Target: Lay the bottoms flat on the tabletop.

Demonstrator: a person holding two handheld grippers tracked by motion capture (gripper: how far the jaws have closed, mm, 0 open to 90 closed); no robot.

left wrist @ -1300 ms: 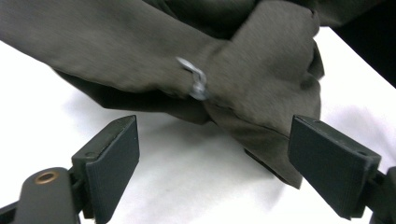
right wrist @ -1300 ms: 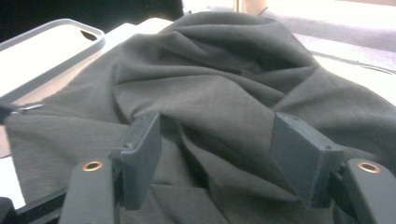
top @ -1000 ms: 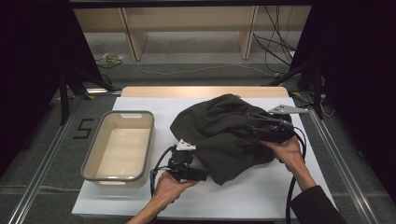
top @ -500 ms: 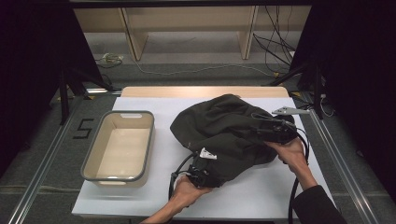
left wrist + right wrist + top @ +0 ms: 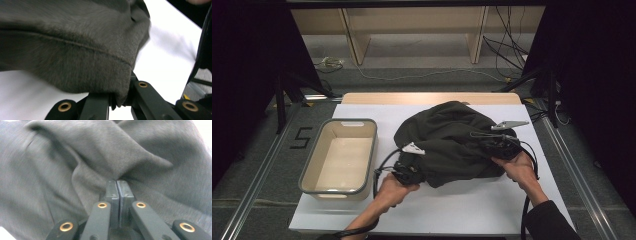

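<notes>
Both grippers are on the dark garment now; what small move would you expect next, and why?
Probably a short lift with both hands, drawing them apart. The left gripper is shut on the hem of the dark garment, its jaws having just closed; the right gripper pinches a fold. The garment lies crumpled on the white mat, so lifting would let it hang open.

A dark olive-grey, plain knit fabric garment [image 5: 452, 140] lies on a white table mat [image 5: 462, 210]. The rectangular plastic tub [image 5: 339, 160] is cream inside with a grey rim.
</notes>
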